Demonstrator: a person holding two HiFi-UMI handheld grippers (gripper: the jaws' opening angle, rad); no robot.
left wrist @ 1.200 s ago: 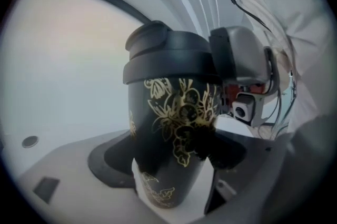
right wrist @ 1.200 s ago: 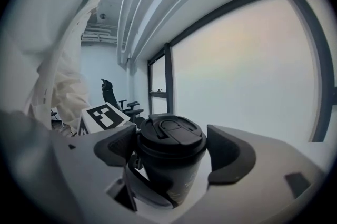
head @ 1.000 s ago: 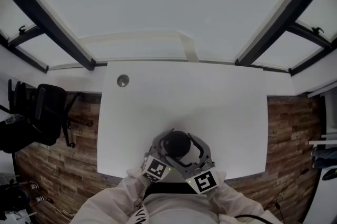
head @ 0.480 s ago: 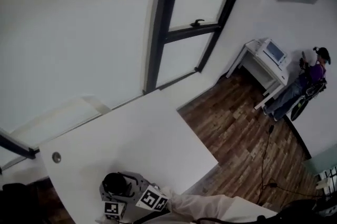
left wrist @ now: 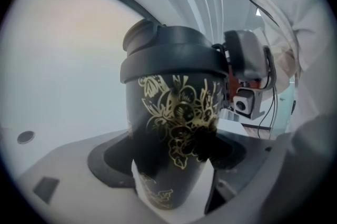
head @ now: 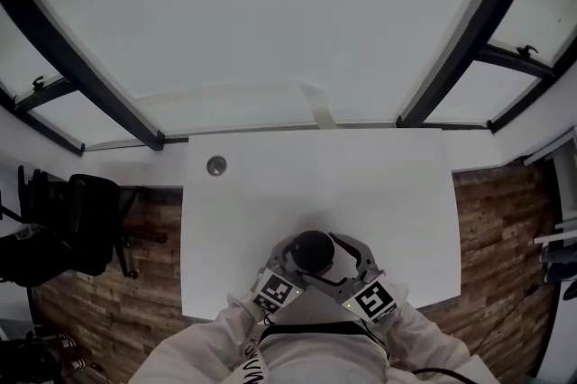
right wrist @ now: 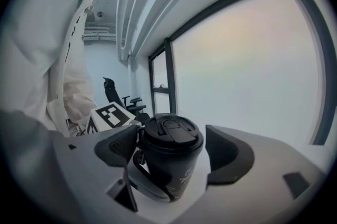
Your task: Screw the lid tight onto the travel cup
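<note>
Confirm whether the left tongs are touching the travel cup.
Touching. The left gripper view shows the left tongs closed on the travel cup, both jaws against its lower sides.

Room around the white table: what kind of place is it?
Probably an office or workroom: a plain white table, a black swivel chair beside it, a wood-plank floor and big dark-framed windows.

A black travel cup (left wrist: 176, 128) carries a gold flower-and-leaf pattern, and its lid (right wrist: 171, 133) is plain dark grey. The worktop (head: 361, 175) is white, and the floor (head: 505, 229) beside the worktop is brown wood plank.
</note>
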